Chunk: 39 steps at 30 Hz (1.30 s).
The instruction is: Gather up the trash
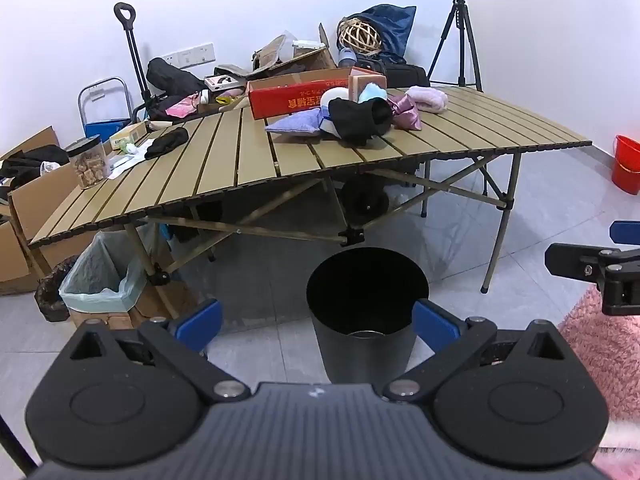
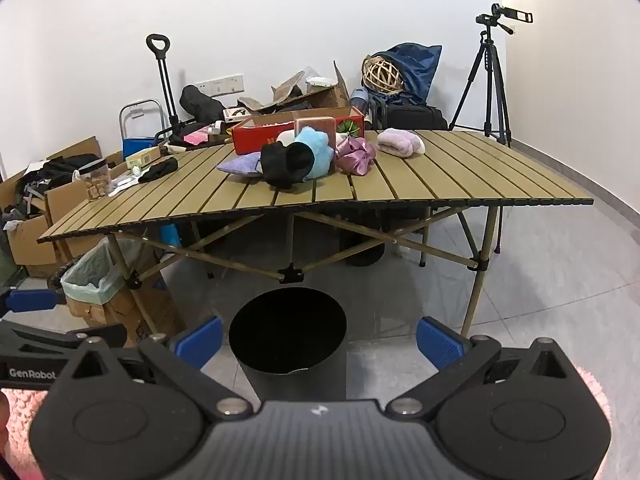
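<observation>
A black round trash bin stands on the floor tiles in front of a slatted folding table. Something pale and round shows deep inside the bin in the left wrist view. My left gripper hangs open over the bin's near rim, with nothing between its blue pads. My right gripper is open too and holds nothing, with the bin's mouth between its pads. White wrappers lie at the table's left end beside a snack jar.
A heap of cloths and a red box sit on the table. A green-lined bin and cardboard boxes stand at the left. At the right are a tripod, a red bucket and a pink rug.
</observation>
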Each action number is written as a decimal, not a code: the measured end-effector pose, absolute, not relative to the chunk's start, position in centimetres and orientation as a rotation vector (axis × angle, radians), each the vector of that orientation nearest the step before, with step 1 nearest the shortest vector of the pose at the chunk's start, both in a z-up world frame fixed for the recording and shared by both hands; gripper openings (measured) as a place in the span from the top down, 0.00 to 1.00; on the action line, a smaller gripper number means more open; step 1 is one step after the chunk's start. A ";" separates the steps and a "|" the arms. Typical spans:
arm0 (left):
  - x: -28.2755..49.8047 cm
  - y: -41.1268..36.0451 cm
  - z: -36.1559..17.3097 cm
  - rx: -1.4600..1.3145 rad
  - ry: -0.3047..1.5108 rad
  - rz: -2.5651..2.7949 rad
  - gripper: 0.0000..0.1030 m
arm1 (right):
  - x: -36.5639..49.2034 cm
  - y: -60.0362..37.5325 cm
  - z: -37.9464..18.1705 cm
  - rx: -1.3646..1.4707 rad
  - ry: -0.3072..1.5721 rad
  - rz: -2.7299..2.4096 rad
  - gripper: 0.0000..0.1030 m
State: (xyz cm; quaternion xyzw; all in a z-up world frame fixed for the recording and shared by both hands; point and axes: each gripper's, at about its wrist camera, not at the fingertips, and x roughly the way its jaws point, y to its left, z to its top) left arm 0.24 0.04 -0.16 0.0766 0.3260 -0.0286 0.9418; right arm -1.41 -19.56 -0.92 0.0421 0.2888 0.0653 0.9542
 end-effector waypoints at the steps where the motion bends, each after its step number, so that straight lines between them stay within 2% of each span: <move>1: 0.4 0.0 -0.2 0.155 0.672 -0.057 0.00 | -1.4 -19.6 -0.9 0.084 0.589 0.132 0.00; 39: -0.1 0.1 1.1 0.151 0.631 -0.063 0.00 | -1.5 -19.3 -0.8 0.074 0.589 0.129 0.00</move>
